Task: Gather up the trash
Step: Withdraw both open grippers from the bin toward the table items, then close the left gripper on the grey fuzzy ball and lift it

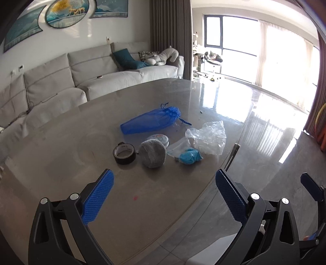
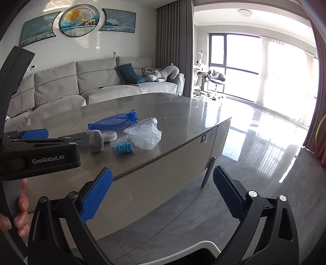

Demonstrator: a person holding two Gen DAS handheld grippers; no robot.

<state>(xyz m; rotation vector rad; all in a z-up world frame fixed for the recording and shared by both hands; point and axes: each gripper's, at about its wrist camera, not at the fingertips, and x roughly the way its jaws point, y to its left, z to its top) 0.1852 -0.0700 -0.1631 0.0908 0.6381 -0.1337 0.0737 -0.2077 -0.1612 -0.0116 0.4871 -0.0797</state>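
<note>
A long grey sofa (image 2: 106, 81) runs along the white wall, with a teal cushion (image 2: 127, 72), a patterned cushion (image 2: 149, 70) and a pale soft toy (image 2: 167, 73) at its far end. Above it hang three teal pictures (image 2: 79, 20), the middle one round. Grey curtains (image 2: 173, 46) fall beside a tall dark-framed window (image 2: 234, 63), where strong daylight pours through sheer drapes (image 2: 285, 77) and glares on the glossy grey floor (image 2: 254, 142). A chair (image 2: 216, 80) stands by the window. The grey stone-look desk (image 2: 183, 114) has a shiny top and slanted legs. A round lamp (image 2: 245, 12) sits on the ceiling.
</note>
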